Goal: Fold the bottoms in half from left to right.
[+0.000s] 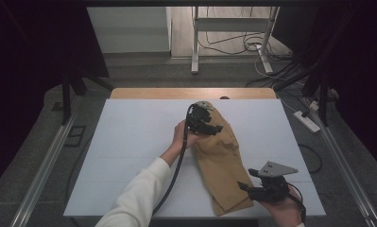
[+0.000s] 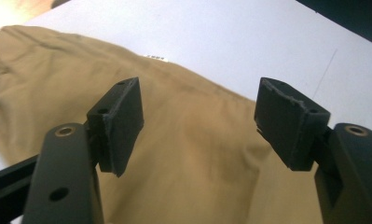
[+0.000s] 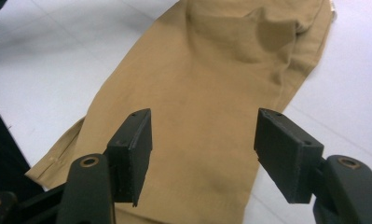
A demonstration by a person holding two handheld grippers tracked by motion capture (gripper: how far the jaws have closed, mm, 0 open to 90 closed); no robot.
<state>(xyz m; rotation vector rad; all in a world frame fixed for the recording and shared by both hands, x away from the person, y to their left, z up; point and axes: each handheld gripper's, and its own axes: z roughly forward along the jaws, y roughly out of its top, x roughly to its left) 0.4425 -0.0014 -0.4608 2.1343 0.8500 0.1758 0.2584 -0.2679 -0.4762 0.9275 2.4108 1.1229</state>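
Left tongs (image 1: 213,124): released, jaws spread wide, nothing between the pads, poised over the far end of the trousers (image 1: 221,158).
Right tongs (image 1: 252,182): released too, jaws apart and bare, just beside the near end of the cloth.
Trousers: tan, folded into a long strip, flat on the white worktop (image 1: 129,142).
Long axis: from far centre toward the near right edge.
Nearer hand: left for the far end, right for the near end.
Containers: none.
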